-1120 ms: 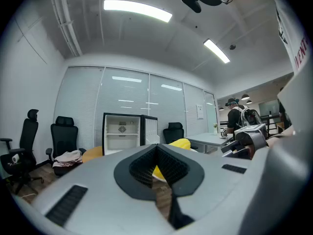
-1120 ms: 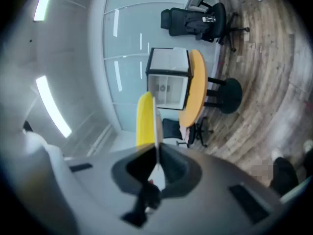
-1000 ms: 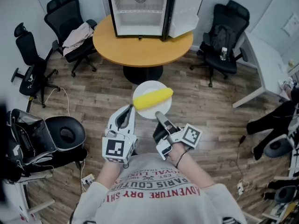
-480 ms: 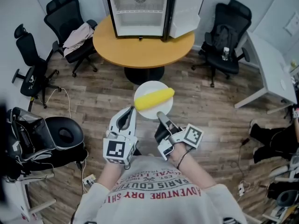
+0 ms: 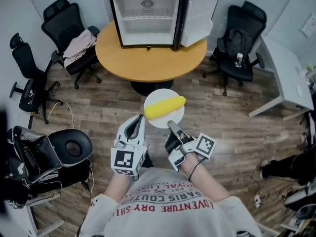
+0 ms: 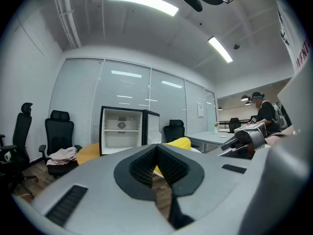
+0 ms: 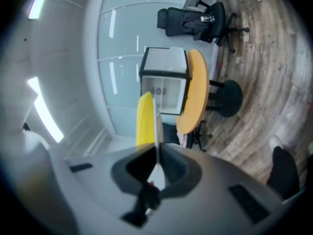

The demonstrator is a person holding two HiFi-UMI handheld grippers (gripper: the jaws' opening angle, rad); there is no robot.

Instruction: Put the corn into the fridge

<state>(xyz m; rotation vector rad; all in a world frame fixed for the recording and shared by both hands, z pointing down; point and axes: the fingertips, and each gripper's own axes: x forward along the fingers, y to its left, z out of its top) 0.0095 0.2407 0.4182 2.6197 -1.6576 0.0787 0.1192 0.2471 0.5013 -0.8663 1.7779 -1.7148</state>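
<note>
A yellow corn cob (image 5: pixel 164 106) lies on a round white plate (image 5: pixel 163 94) held out over the wooden floor. My right gripper (image 5: pixel 171 124) is shut on the plate's near rim; in the right gripper view the plate (image 7: pixel 156 126) runs edge-on between its pads, with the corn (image 7: pixel 145 119) to its left. My left gripper (image 5: pixel 140 118) has its jaws together at the plate's left edge, nothing between the pads; the corn (image 6: pixel 180 142) shows just past its tip. Ahead, the small black fridge (image 5: pixel 147 19) stands on the round wooden table (image 5: pixel 148 60) with its door swung open to the right and white shelves bare.
Black office chairs ring the table: one draped with cloth (image 5: pixel 74 43) at the left, one with a bottle (image 5: pixel 239 48) at the right. A black stool (image 5: pixel 71 144) and gear sit at my left. A white desk (image 5: pixel 286 78) stands at the right.
Both grippers, the plate and the corn have moved forward together; the table and fridge now look larger and nearer. The grip on the plate is unchanged.
</note>
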